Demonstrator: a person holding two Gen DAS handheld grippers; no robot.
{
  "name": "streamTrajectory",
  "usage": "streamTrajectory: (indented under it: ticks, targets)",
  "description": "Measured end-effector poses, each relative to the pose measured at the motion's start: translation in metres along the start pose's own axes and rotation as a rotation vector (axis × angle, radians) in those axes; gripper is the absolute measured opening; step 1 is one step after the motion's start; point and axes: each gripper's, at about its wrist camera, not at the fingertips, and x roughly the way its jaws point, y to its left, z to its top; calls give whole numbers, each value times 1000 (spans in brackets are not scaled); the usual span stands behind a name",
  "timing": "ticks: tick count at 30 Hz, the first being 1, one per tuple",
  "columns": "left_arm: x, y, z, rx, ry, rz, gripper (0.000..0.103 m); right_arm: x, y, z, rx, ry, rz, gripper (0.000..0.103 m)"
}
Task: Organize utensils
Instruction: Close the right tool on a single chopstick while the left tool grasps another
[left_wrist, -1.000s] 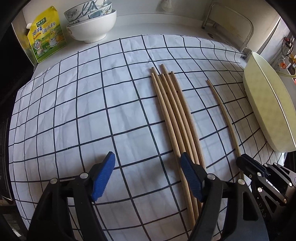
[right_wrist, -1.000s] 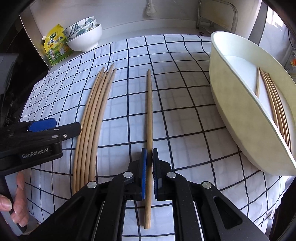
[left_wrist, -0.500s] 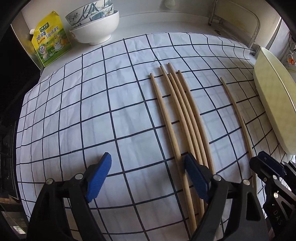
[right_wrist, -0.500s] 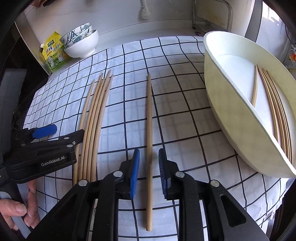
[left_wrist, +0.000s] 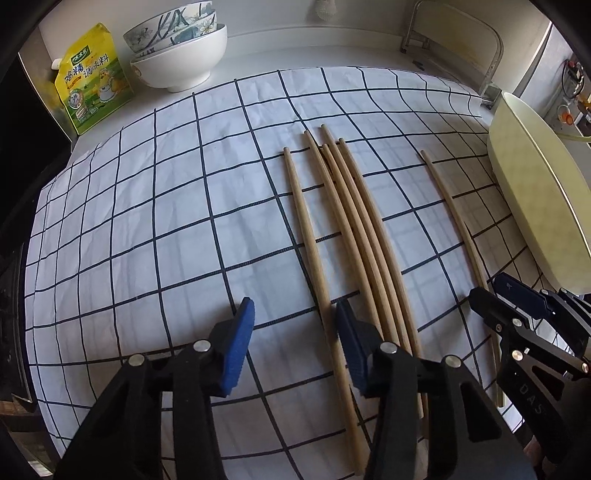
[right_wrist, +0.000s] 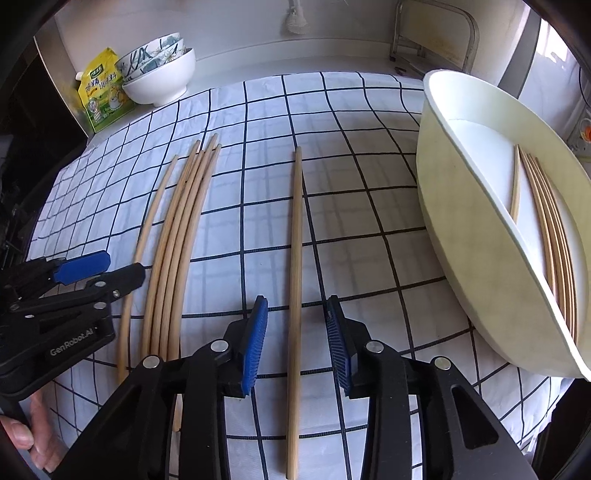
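Note:
Several wooden chopsticks (left_wrist: 354, 229) lie side by side on a checked cloth; they also show in the right wrist view (right_wrist: 177, 236). A single chopstick (right_wrist: 294, 258) lies apart to their right, also seen in the left wrist view (left_wrist: 458, 221). My right gripper (right_wrist: 295, 314) is open, its blue pads either side of the single chopstick, not touching it. My left gripper (left_wrist: 291, 314) is open, its right pad by the leftmost chopstick of the group. A cream oval tray (right_wrist: 480, 236) at the right holds several chopsticks (right_wrist: 550, 221).
Stacked bowls (left_wrist: 181, 55) and a yellow seasoning pouch (left_wrist: 92, 81) stand at the back left. A metal rack (left_wrist: 454, 33) stands at the back right. The cloth (left_wrist: 147, 206) covers the counter, with a dark drop at its left edge.
My right gripper was shut on the single chopstick and has opened wide, leaving it on the cloth. My left gripper has narrowed somewhat and shifted towards the group of chopsticks.

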Motion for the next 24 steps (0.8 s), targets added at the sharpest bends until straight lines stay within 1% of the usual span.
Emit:
streamTrajectory:
  ticks: [3,5,6,8,9,10,15,19,21,24]
  targets:
    - [-1,5,-3,2,2,-1,32,2,6,0,-38,-2,-25,32]
    - [-2,6,-4,7,6,-2,20,2,8,0,-54,-3,-30,32]
    - [-3,7,-5,9,9,-3,17,2,8,0,-54,-2,-26,31]
    - [-3,8,-6,9,17,-9,7,2,9,0,-57,-2,-21,23]
    - [-3,8,-6,9,21,-13,7,2,10,0,-59,-1,-19,13]
    - [-4,10,-7,7,25,-19,7,2,10,0,-59,1,-18,7]
    - [-6,19,-9,-35,56,-91,7,0,5,0,0,15,40,6]
    - [-13,24,-12,-44,58,-86,7,-10,8,-2,23,9,70,6]
    - [-21,27,-12,-45,48,-84,7,-17,12,-1,22,2,85,6]
    - [-36,27,-10,-42,29,-83,7,-26,17,3,33,-4,129,6]
